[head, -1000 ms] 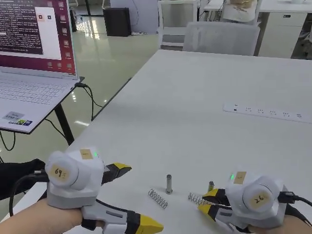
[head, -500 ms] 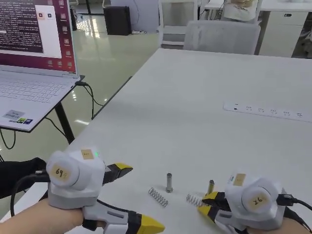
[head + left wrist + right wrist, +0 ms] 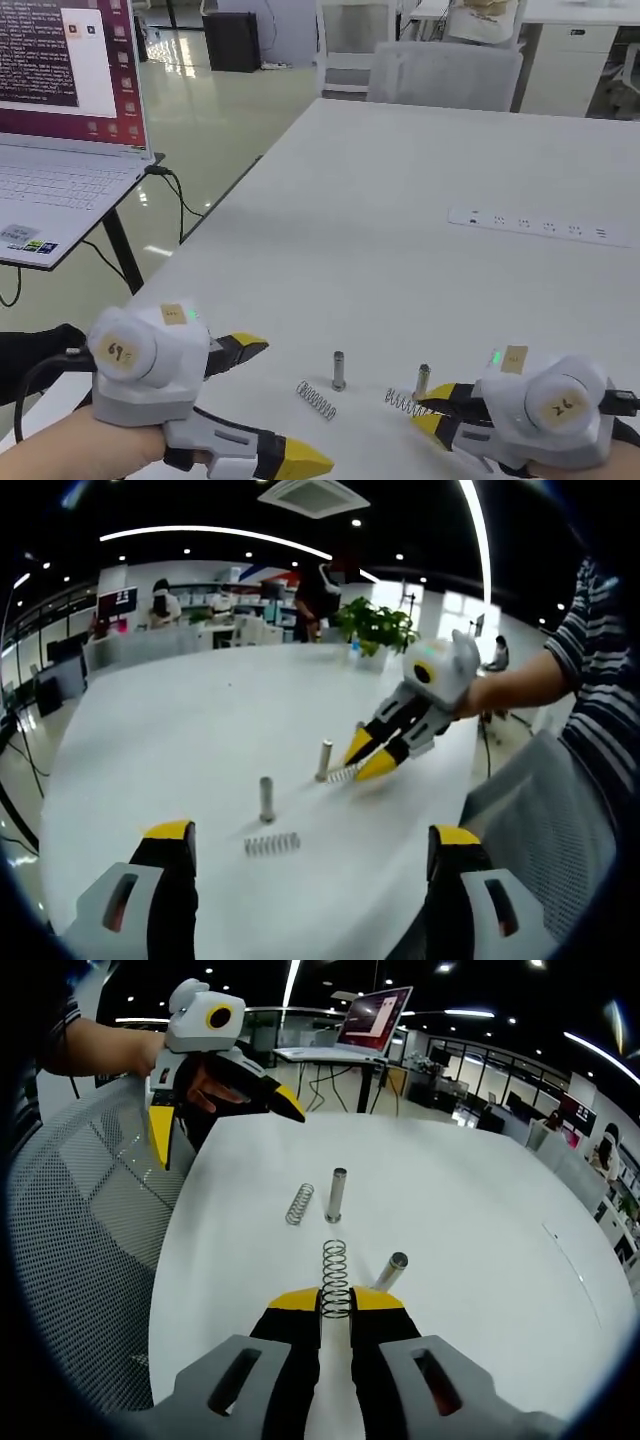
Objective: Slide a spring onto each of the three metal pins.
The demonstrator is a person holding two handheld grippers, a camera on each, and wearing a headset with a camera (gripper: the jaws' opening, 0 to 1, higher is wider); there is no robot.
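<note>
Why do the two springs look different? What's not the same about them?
The held spring is pinched in the right gripper; the loose spring lies free on the table. The held spring sits next to the nearer pin; the loose spring lies beside the farther pin. Both are silvery coils, and neither is on a pin yet.

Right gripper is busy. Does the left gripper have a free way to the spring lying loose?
Probably yes: the left gripper is open, and the loose spring lies on the table right ahead of it, the nearer pin standing beyond.
</note>
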